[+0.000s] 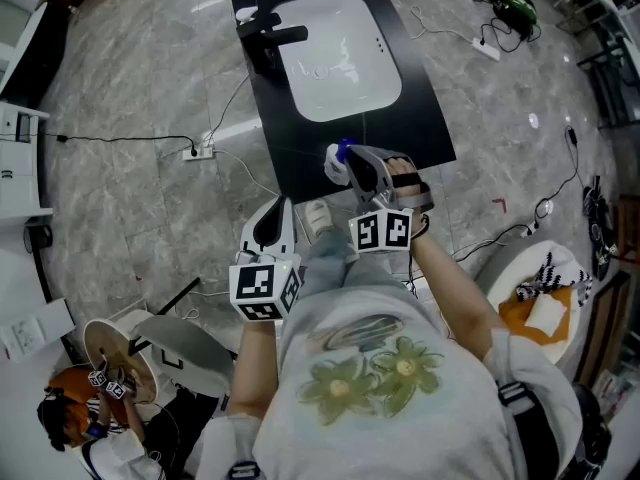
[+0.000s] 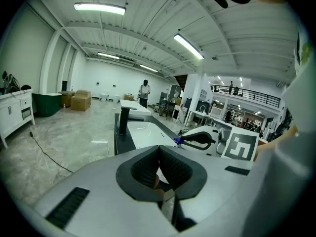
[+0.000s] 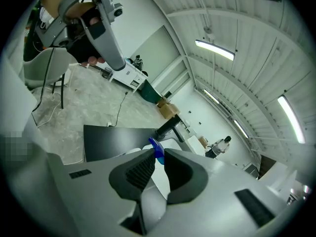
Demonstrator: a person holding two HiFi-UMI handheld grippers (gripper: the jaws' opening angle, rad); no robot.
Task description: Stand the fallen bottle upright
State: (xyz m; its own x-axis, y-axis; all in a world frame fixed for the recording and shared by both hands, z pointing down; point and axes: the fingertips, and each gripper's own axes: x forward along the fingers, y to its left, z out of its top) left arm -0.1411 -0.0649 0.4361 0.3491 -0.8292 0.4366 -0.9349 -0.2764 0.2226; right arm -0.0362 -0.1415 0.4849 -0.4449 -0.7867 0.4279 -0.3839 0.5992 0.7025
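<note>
Jaws of right gripper (image 1: 358,171) are clamped on the bottle (image 1: 334,164), pads pressing its white body from both sides. The blue cap (image 3: 157,151) pokes out past the jaw tips in the right gripper view. In the head view the cap end points far and a bit left, away from the person, so the bottle runs roughly along the jaws, not clearly upright. It sits over the near right part of the black countertop (image 1: 300,163), just near of the white sink basin (image 1: 340,58). Can't tell whether it touches the top. The right gripper's marker cube (image 1: 381,231) is nearer the person, w/ the gloved hand (image 1: 405,183) wrapped round the handle.

Left gripper (image 1: 276,208) is off to the left and nearer, over the grey marble floor (image 1: 130,88), just off the countertop's near left corner. Its jaws are closed tip to tip w/ nothing gripped betw. them, seen plainly in the left gripper view. Its marker cube (image 1: 265,290) sits by the person's left forearm. The two grippers are apart, not touching.

Further out, a black faucet (image 1: 265,38) stands at the far left of the basin. A white shoe (image 1: 318,218) shows betw. the grippers. A power strip (image 1: 203,151) w/ cable lies on the floor left of the counter. A round white table (image 1: 515,268) w/ an orange item is at right.
</note>
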